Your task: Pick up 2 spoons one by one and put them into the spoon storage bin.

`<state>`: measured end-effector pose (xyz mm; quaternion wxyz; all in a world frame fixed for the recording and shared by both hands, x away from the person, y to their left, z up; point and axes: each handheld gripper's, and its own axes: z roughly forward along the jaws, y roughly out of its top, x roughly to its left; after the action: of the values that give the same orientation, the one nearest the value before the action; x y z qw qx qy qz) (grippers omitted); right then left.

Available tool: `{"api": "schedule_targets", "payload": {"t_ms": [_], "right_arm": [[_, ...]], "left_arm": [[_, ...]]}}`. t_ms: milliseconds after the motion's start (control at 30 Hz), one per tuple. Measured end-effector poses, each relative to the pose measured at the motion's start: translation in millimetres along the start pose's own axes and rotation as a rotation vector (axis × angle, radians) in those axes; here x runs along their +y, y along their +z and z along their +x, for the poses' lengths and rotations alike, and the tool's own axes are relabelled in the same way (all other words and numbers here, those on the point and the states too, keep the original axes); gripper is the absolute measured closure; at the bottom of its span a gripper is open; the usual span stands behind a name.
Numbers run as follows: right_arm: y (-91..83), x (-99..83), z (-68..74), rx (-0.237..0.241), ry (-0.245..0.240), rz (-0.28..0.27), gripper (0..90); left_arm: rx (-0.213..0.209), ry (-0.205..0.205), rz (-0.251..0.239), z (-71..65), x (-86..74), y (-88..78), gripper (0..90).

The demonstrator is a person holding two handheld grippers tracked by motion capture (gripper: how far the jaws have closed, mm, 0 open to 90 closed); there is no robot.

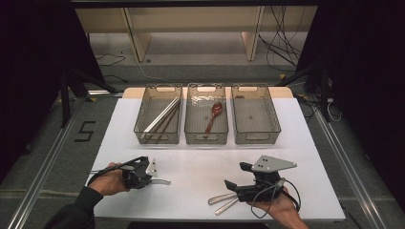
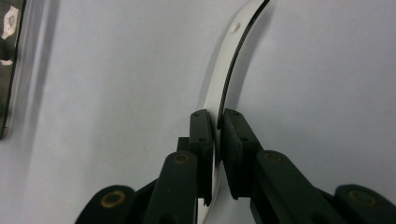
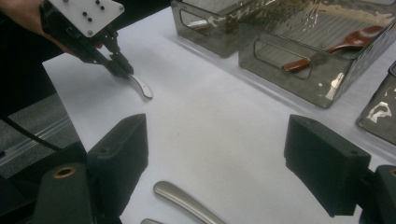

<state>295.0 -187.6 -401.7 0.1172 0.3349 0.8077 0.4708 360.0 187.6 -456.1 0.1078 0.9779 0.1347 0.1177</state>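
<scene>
A white table (image 1: 200, 157) is seen in a dark room, w/ wooden shelving and loose cables on the floor behind it at 12 o'clock. Three clear bins are lined up at the far half of the table. In the left bin (image 1: 159, 120) some long metal and brown utensils are laid diagonally. In the middle bin (image 1: 206, 120) a brown spoon (image 1: 213, 117) is placed. The right bin (image 1: 255, 120) looks bare inside, apart from a small dark spot at its far end.

The left gripper (image 1: 154, 180) is held low at approx. 7 o'clock of the table. Its jaws are closed tight on the metal handle (image 2: 229, 79) of a piece of cutlery; in the left gripper view the thin curved handle is pinched edge-on between the two pads and runs away toward 12 o'clock. In the high view the free end of the handle sticks out toward 3 o'clock, just above or on the table; which one, cannot be told.

The right gripper (image 1: 234, 176) is held at approx. 5 o'clock. Its jaws are spread wide, nothing is gripped between them. Two more metal handles (image 1: 223, 201) are lying on the table just beside it, below the open jaws in the right gripper view.
</scene>
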Motion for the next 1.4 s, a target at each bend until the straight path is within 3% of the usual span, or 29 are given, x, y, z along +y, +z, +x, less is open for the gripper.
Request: {"api": "schedule_targets", "payload": {"t_ms": [400, 967, 1133, 1400], "right_arm": [[1.4, 0.6, 2.2, 0.002, -0.006, 0.004, 22.8], [2.6, 0.5, 3.0, 0.004, -0.007, 0.006, 22.8], [2.8, 0.5, 2.9, 0.003, -0.008, 0.007, 22.9], [2.0, 0.2, 2.3, 0.004, -0.008, 0.007, 22.9]], "left_arm": [[-0.017, -0.02, 0.003, 4.4, 0.8, 2.3, 80.2], [0.01, -0.009, 0.016, 4.8, 2.8, 5.2, 77.3], [0.022, -0.022, 0.002, 6.9, 3.6, 7.0, 80.4], [0.021, -0.003, 0.004, 8.1, 4.9, 7.0, 81.7]]}}
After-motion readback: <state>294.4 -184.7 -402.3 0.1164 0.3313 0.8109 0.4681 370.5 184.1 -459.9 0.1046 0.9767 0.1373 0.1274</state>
